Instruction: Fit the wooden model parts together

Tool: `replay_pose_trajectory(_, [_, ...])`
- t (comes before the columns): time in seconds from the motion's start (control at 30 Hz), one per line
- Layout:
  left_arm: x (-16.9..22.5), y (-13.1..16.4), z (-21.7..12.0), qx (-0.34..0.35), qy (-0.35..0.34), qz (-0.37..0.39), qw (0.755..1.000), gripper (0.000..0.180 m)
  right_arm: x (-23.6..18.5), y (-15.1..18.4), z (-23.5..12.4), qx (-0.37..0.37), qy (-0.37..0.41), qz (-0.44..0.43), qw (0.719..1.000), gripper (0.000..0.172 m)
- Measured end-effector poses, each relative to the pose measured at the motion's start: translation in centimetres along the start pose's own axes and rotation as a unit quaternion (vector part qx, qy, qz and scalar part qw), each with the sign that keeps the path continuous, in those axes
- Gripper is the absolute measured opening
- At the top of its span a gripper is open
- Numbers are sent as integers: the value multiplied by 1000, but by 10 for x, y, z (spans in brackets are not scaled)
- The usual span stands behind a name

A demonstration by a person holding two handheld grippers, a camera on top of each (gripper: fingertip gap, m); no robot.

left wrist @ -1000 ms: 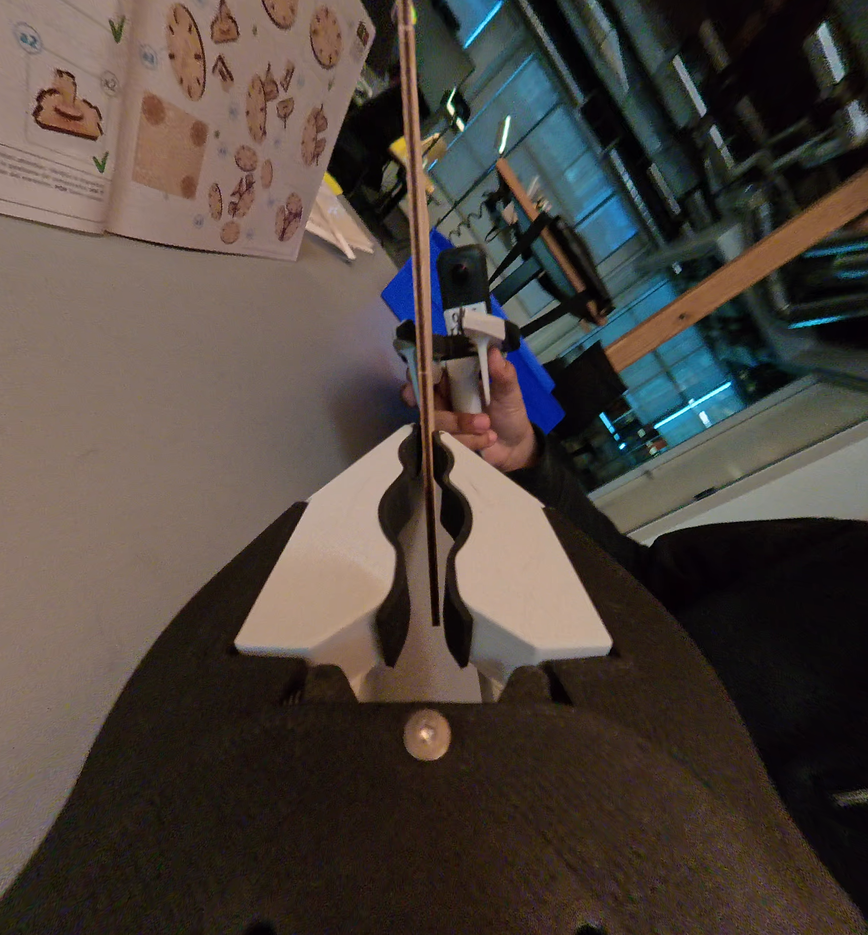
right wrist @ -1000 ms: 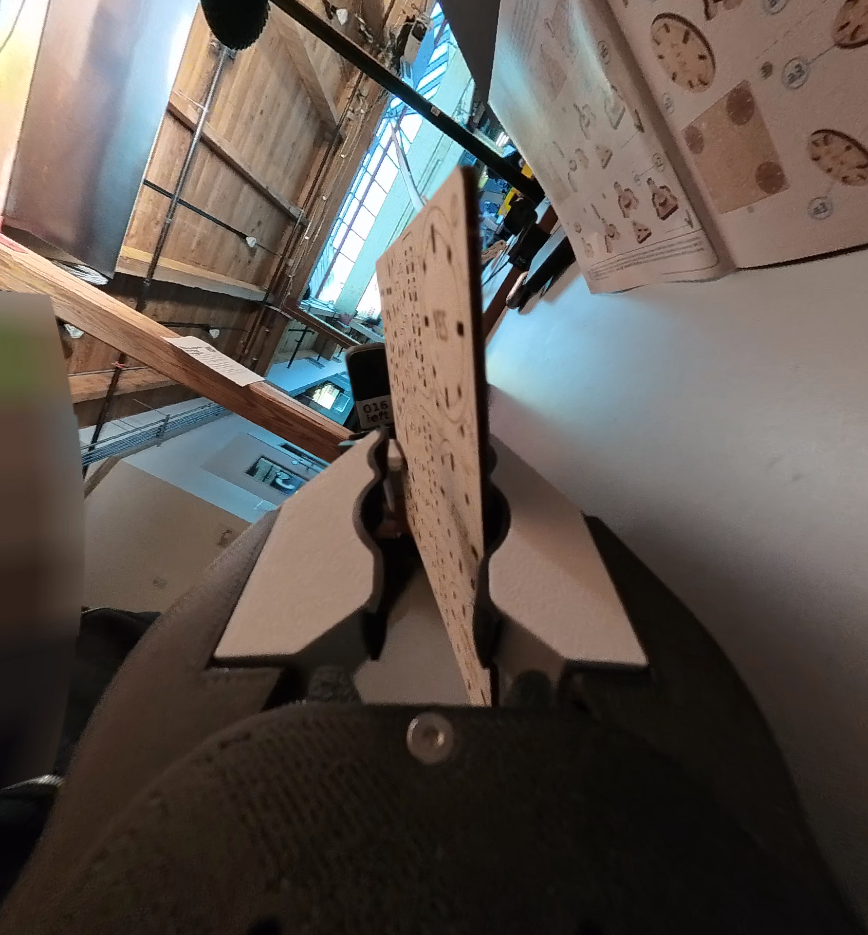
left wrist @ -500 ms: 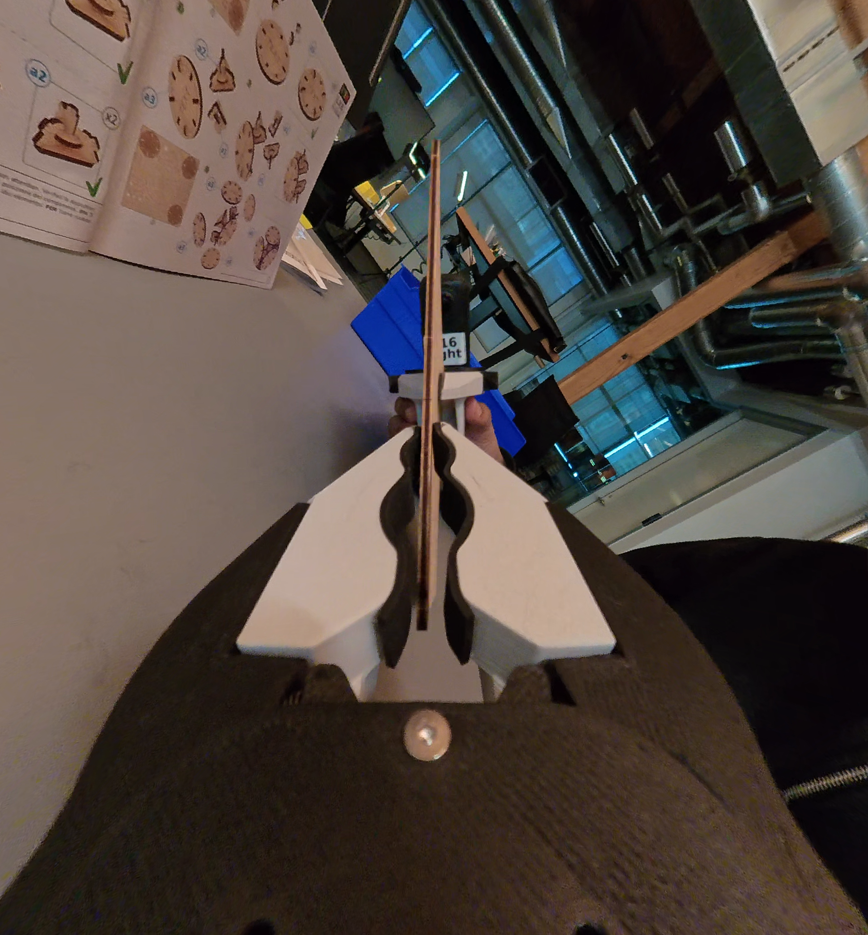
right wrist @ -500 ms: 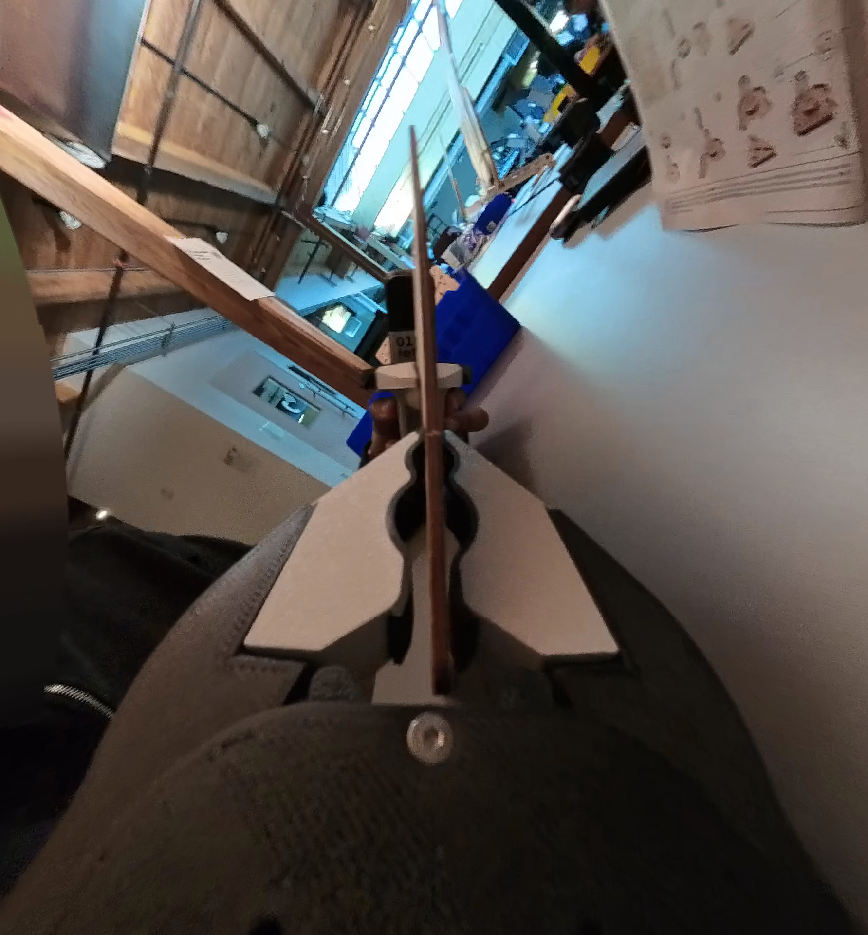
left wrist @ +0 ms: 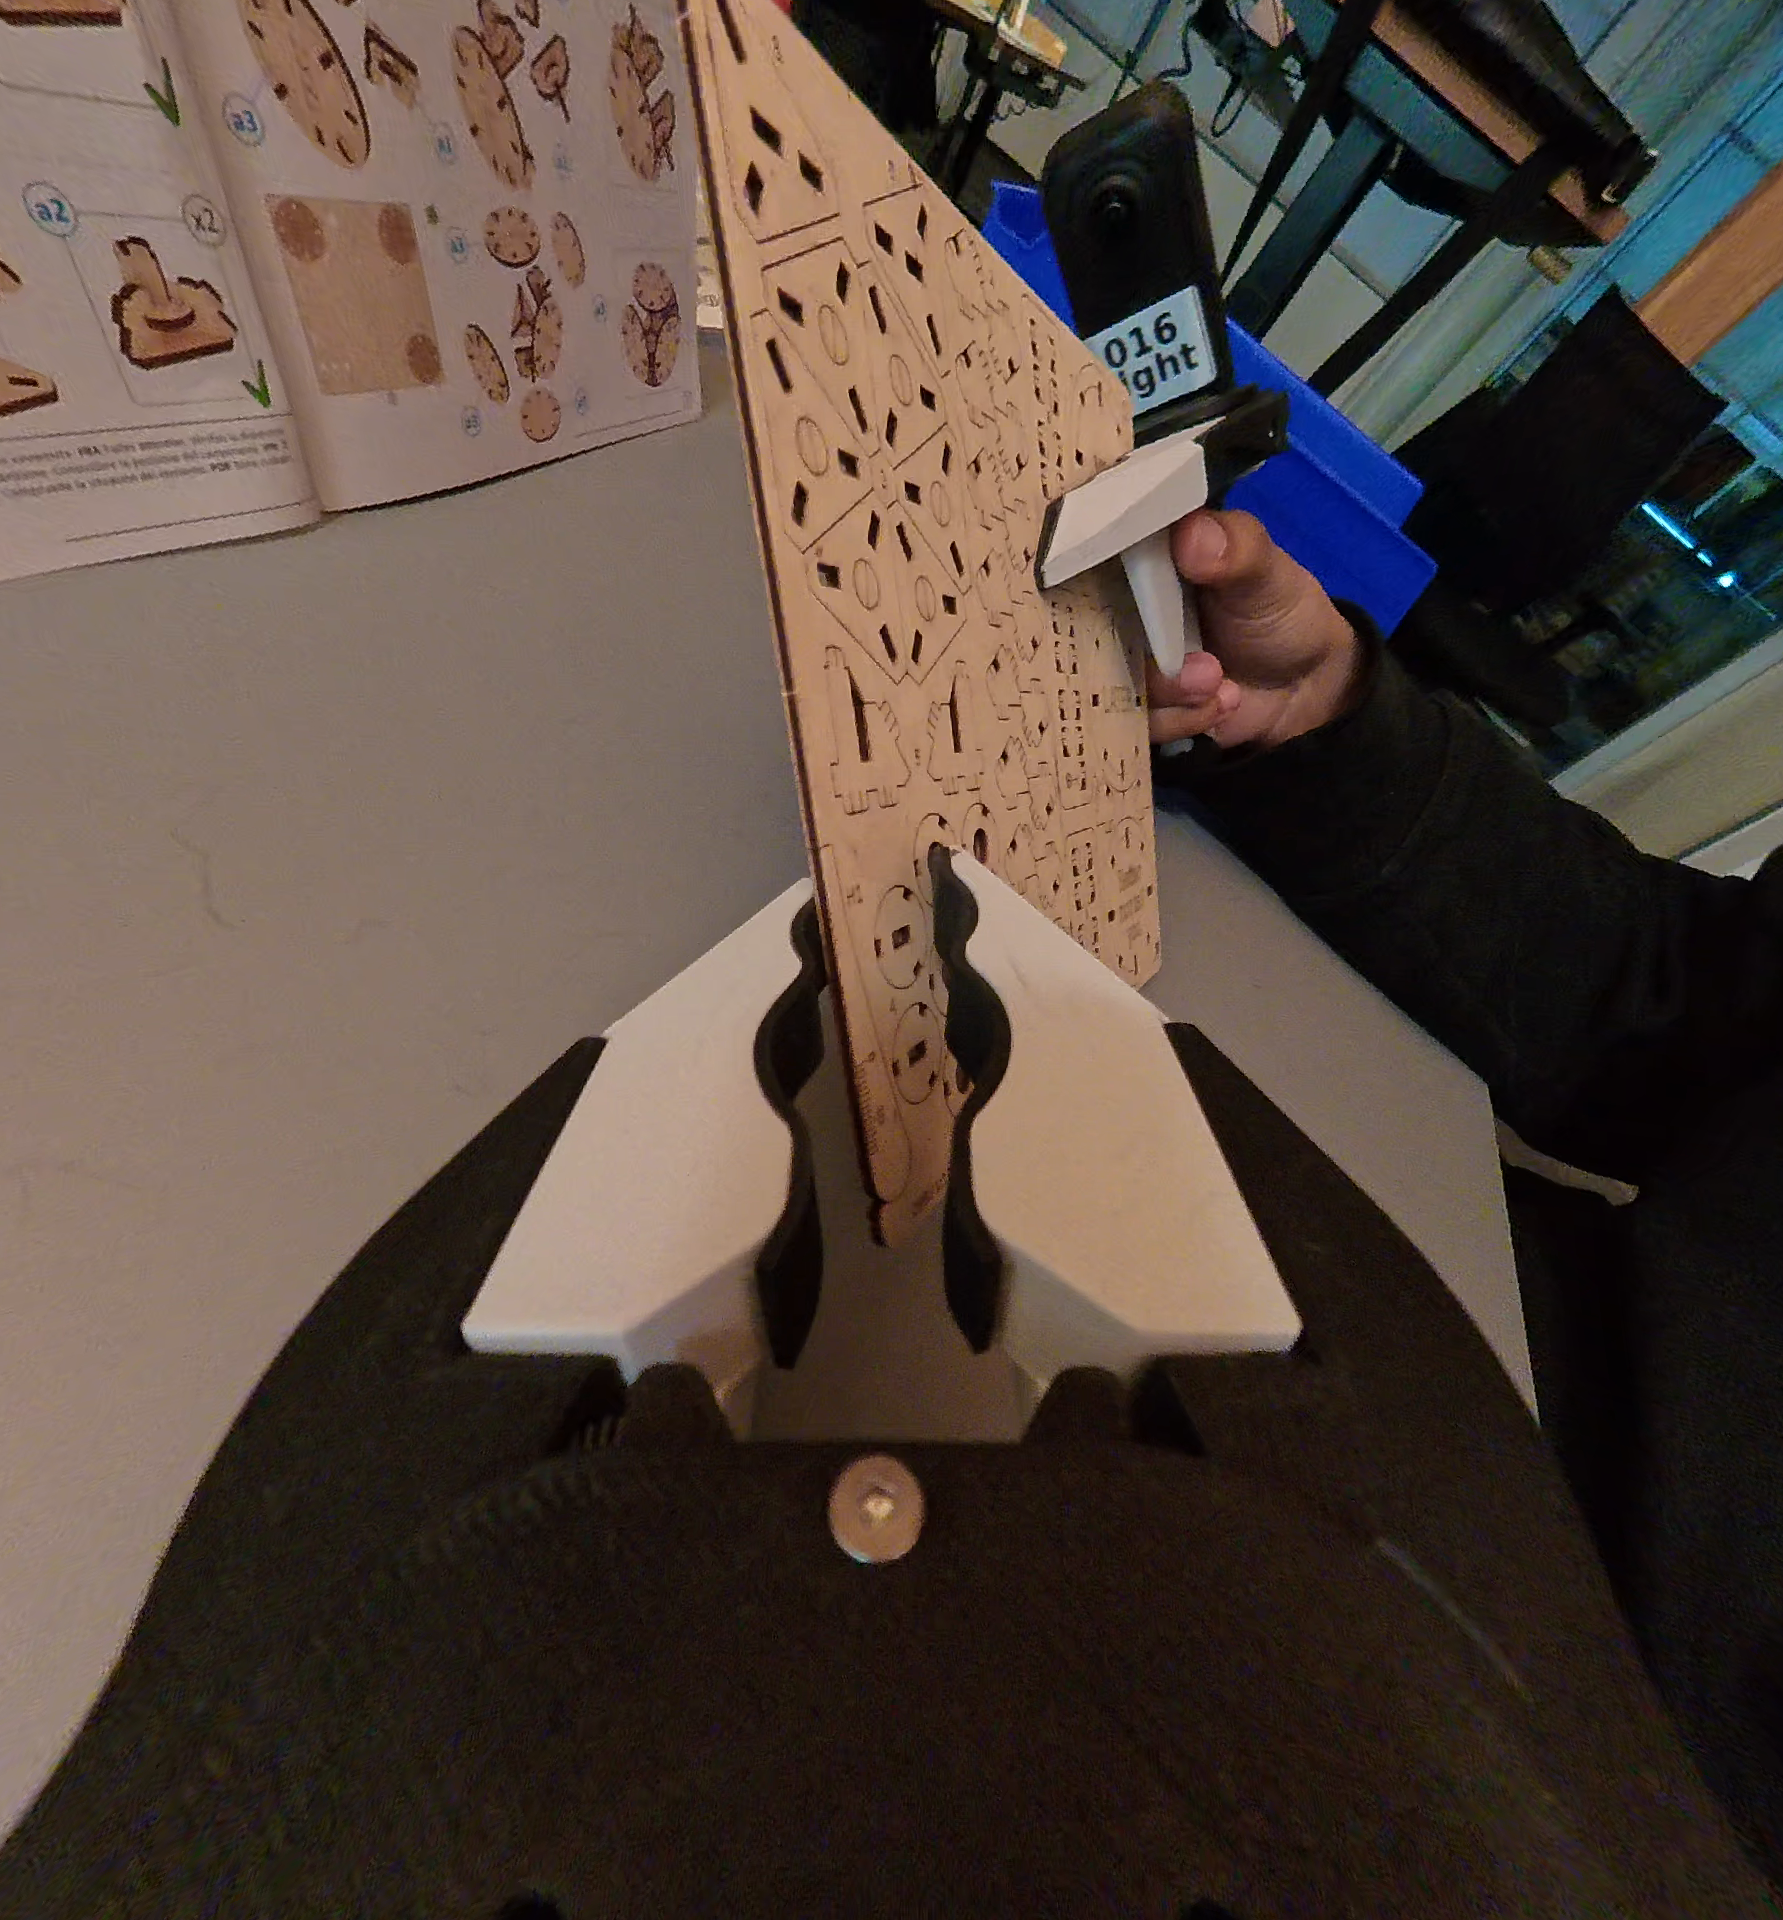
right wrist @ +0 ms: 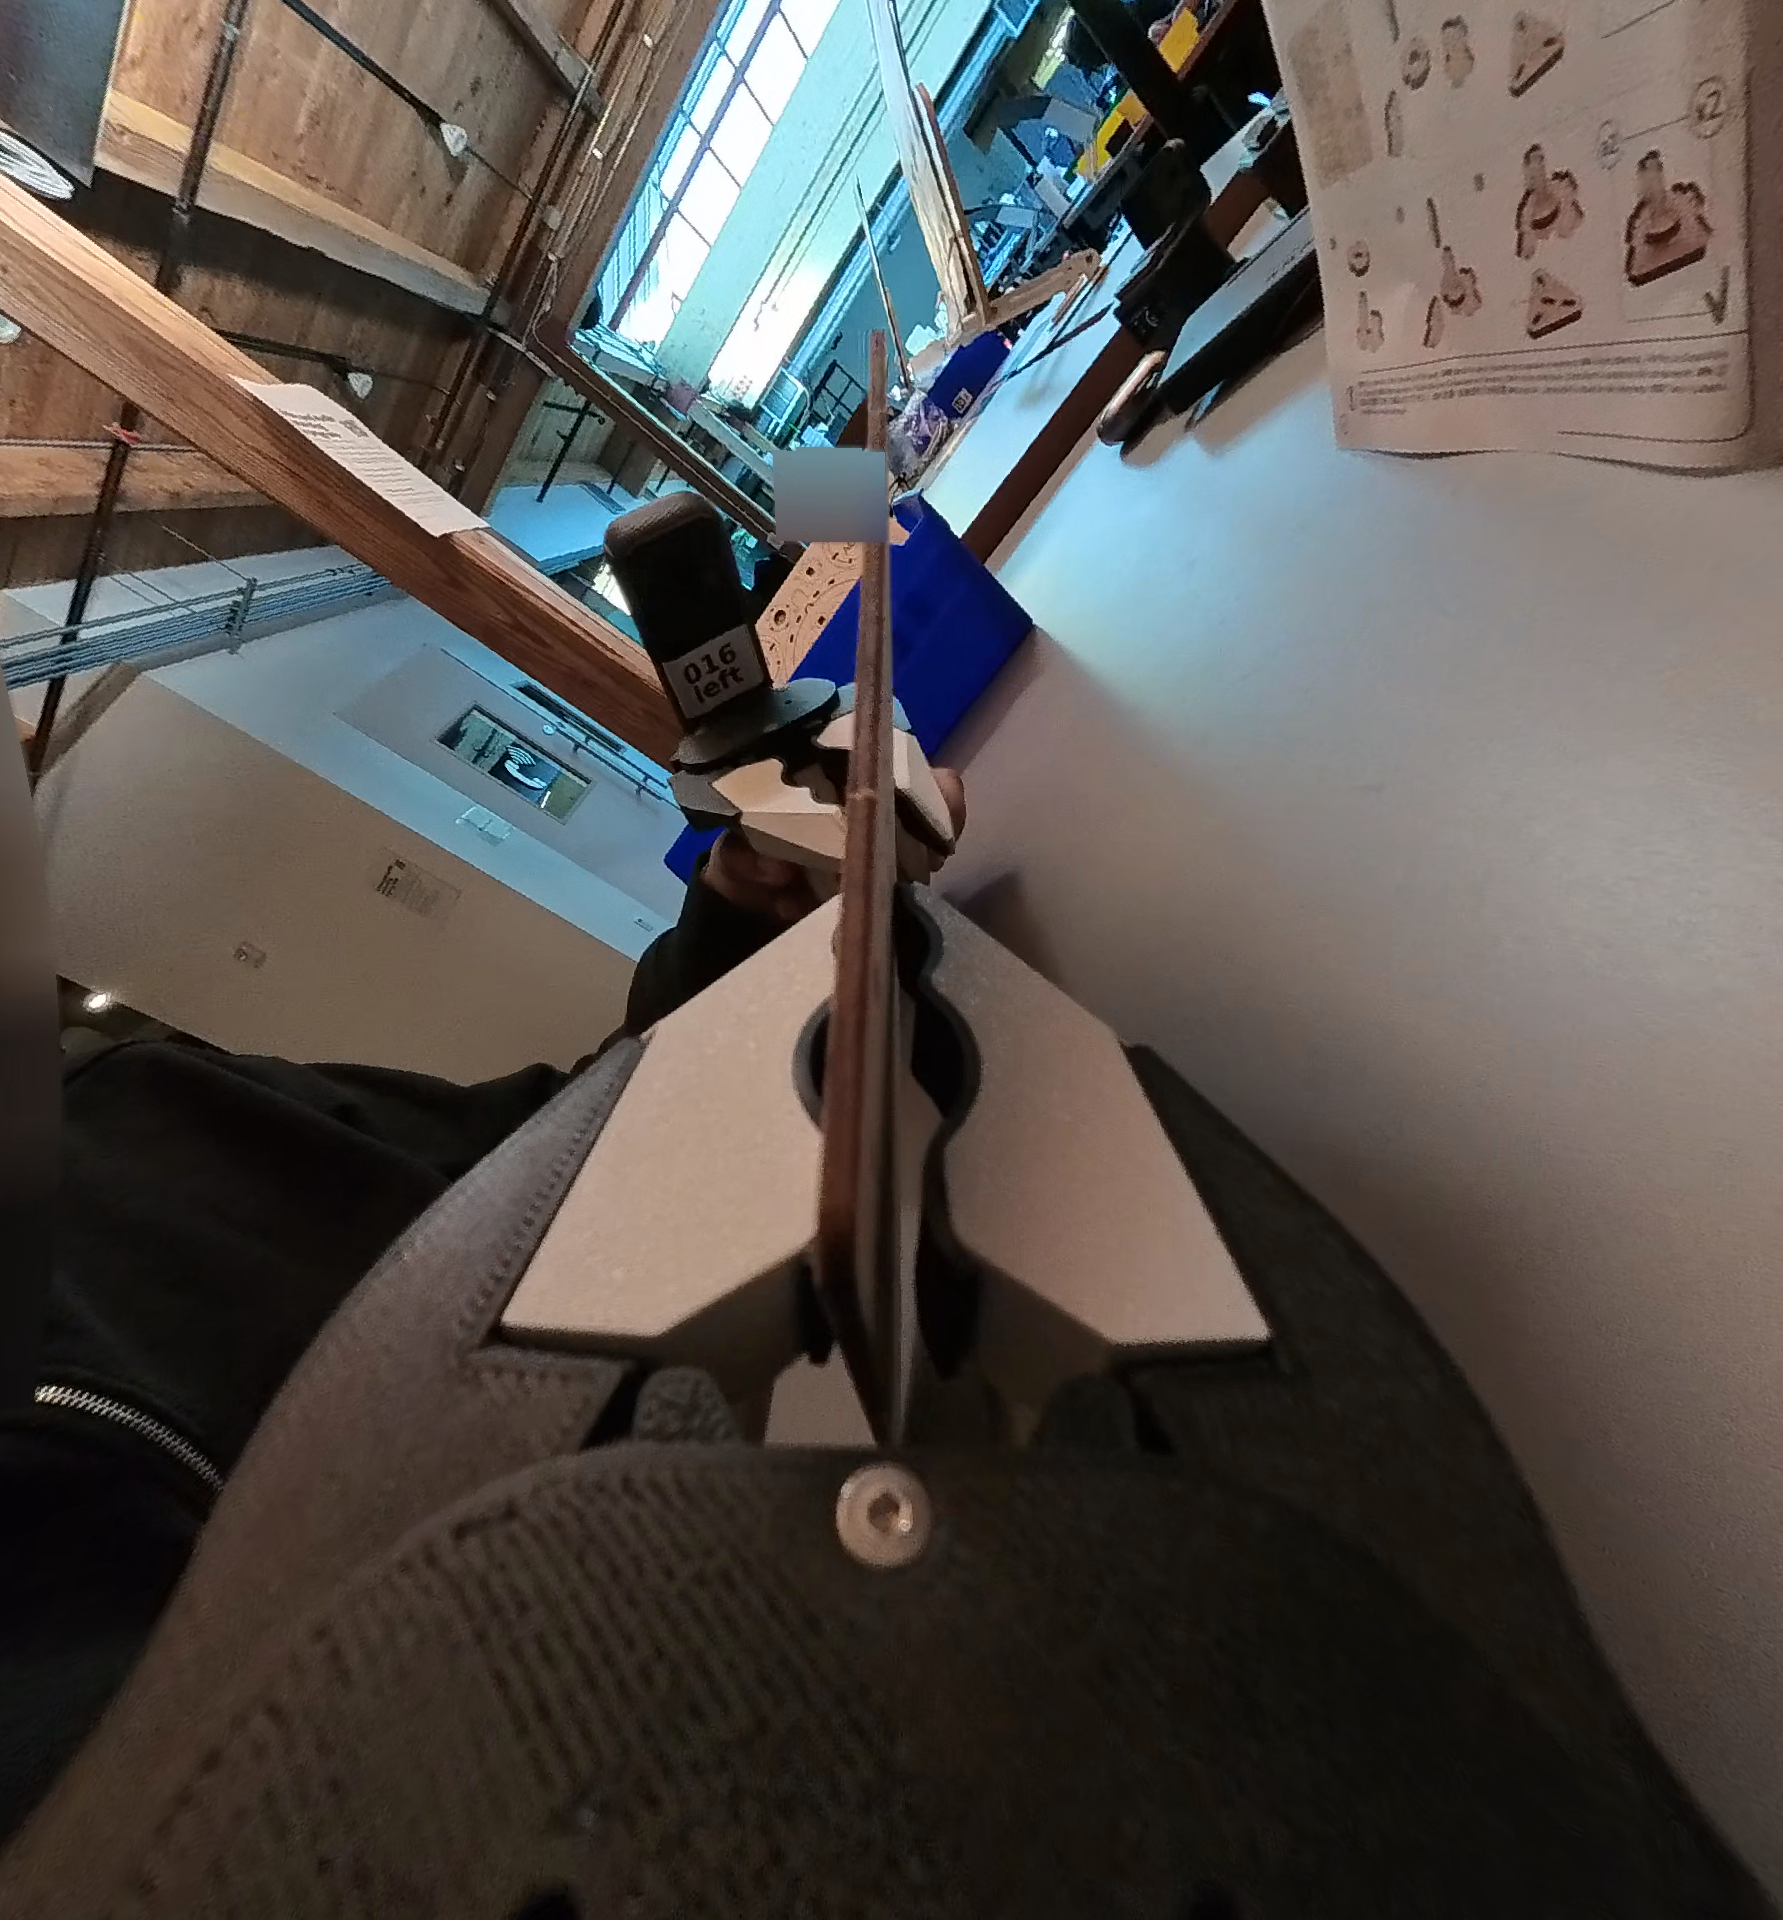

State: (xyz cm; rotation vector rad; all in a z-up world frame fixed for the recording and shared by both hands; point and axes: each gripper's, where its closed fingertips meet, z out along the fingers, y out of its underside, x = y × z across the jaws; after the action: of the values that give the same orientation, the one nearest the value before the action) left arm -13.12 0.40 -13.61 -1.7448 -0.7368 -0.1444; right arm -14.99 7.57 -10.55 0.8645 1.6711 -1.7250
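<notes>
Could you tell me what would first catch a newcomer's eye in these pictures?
A thin laser-cut plywood sheet of punch-out parts stands on edge mid-frame, between the left gripper's parted white fingers. The right gripper clamps its far edge. An open illustrated instruction booklet lies on the grey table behind.

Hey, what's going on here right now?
A person holds a gripper in each hand over a grey table. The right gripper is shut on a laser-cut wooden sheet, held on edge. The left gripper has the sheet between its open fingers, with gaps showing. An instruction booklet lies open behind.
</notes>
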Motion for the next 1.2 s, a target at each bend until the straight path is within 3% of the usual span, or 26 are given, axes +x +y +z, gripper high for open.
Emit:
replay_pose_trajectory(0.2, [-7,11,4,-26,0,-58,998,17,9,2,2,2,15,5,1000,1])
replay_pose_trajectory(0.7, [-13,22,8,-53,-19,-100,993,18,20,6,3,1,30,19,999,1])
replay_pose_trajectory(0.97, [-14,23,10,-55,-29,-100,993,18,22,4,2,5,34,23,999,1])
replay_pose_trajectory(1.2, [2,11,7,-30,28,-61,997,17,13,3,-2,1,5,24,1000,1])
